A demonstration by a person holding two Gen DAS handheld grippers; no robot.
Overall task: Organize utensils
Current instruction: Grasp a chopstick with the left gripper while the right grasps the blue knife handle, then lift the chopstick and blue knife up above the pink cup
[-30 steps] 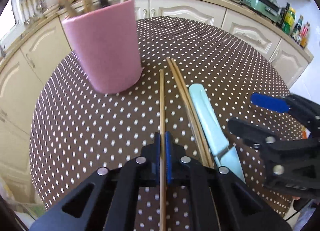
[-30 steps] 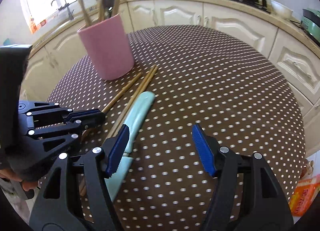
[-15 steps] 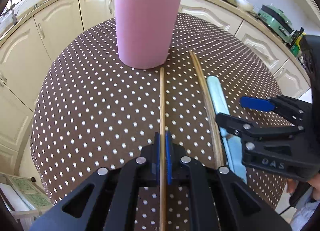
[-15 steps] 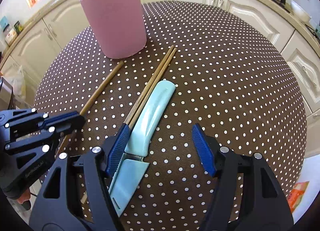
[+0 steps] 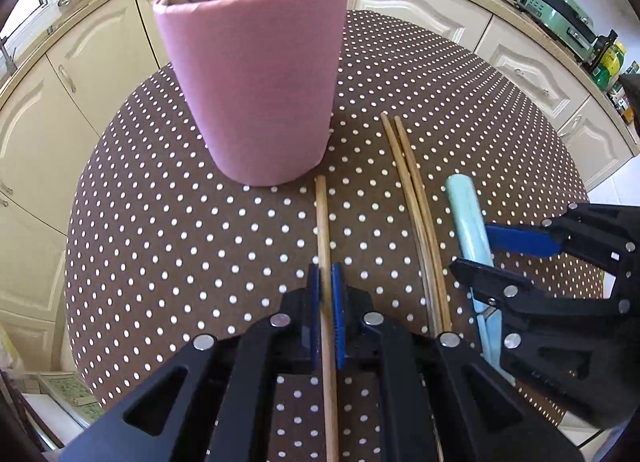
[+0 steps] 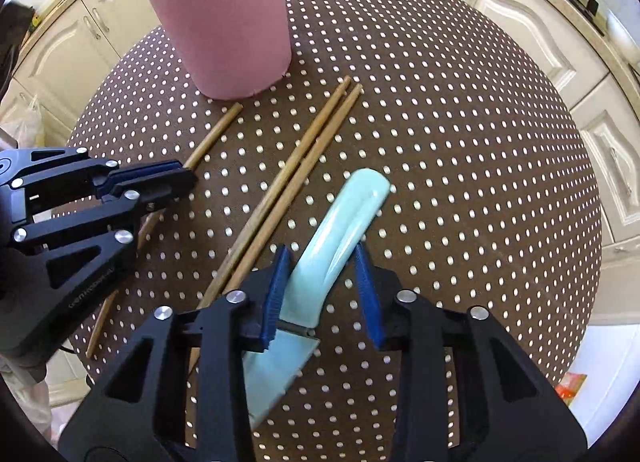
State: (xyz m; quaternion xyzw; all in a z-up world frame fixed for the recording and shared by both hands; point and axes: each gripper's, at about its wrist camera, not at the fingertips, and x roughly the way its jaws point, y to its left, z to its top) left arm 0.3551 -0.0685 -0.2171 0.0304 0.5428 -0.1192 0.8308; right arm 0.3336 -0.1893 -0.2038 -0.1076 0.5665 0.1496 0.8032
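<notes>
A pink utensil holder (image 5: 256, 82) with several utensils in it stands on the dotted round table (image 5: 160, 222); it also shows in the right wrist view (image 6: 224, 18). My left gripper (image 5: 327, 282) is shut on a single wooden chopstick (image 5: 322, 214), whose far tip lies near the holder's base. A pair of chopsticks (image 5: 412, 190) lies to its right. My right gripper (image 6: 322, 270) is open, its fingers straddling the handle of a light blue knife (image 6: 340, 230) that lies on the table.
Cream kitchen cabinets (image 5: 48, 102) curve around behind the table. A green appliance (image 5: 556, 10) and bottles stand on the counter at the right. The table edge falls off close behind both grippers.
My left gripper, still holding the chopstick, has moved closer to the pink holder. My right gripper has lowered over the knife handle and its fingers have narrowed around it.
</notes>
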